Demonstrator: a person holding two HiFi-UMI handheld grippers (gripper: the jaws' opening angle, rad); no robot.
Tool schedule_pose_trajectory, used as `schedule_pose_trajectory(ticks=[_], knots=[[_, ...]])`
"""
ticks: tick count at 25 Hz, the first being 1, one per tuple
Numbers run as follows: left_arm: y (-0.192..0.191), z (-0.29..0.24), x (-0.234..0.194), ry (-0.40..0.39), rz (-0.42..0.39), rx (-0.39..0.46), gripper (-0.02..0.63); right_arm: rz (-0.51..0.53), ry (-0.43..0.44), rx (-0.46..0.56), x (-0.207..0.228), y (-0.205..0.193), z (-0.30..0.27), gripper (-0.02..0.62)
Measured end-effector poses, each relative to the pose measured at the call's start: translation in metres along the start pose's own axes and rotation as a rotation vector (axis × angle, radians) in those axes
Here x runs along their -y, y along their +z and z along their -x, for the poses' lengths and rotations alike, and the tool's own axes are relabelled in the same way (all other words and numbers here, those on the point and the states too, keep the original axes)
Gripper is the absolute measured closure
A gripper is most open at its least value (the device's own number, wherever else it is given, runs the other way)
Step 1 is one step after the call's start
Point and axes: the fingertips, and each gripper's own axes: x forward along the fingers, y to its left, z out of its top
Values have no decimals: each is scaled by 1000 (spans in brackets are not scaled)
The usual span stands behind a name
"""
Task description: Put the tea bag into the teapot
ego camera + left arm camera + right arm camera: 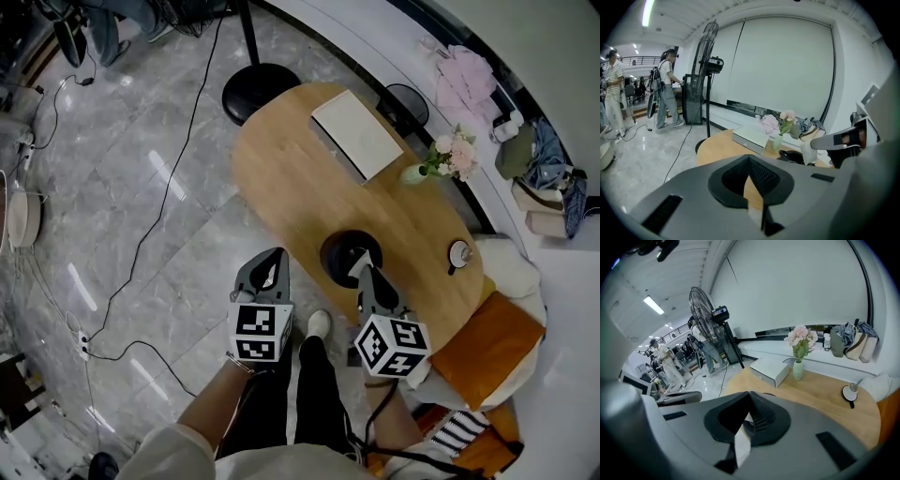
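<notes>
A black teapot (339, 253) stands on the oval wooden table (281, 178) near its front edge. My right gripper (364, 272) hangs just over the pot, shut on a white tea bag (358, 263). In the right gripper view the white bag (742, 445) shows pinched between the closed jaws. The left gripper view shows the bag (807, 151) hanging beside the dark teapot (789, 157). My left gripper (274, 255) hovers at the table's near left edge, shut and holding nothing; its jaws (749, 159) meet at the tip.
A white box (357, 134) lies at the table's far end, with a vase of pink flowers (445, 157) to its right. A cup on a saucer (458, 254) sits right of the teapot. An orange cushion (492, 352), a fan base (260, 91) and floor cables surround the table.
</notes>
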Motion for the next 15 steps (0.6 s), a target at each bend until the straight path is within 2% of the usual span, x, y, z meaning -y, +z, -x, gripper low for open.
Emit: schedule_pose_trajectory(ticks=[15], knots=[[-6, -2, 6, -24, 0, -9, 601, -7, -16, -7, 3, -4, -2, 557]])
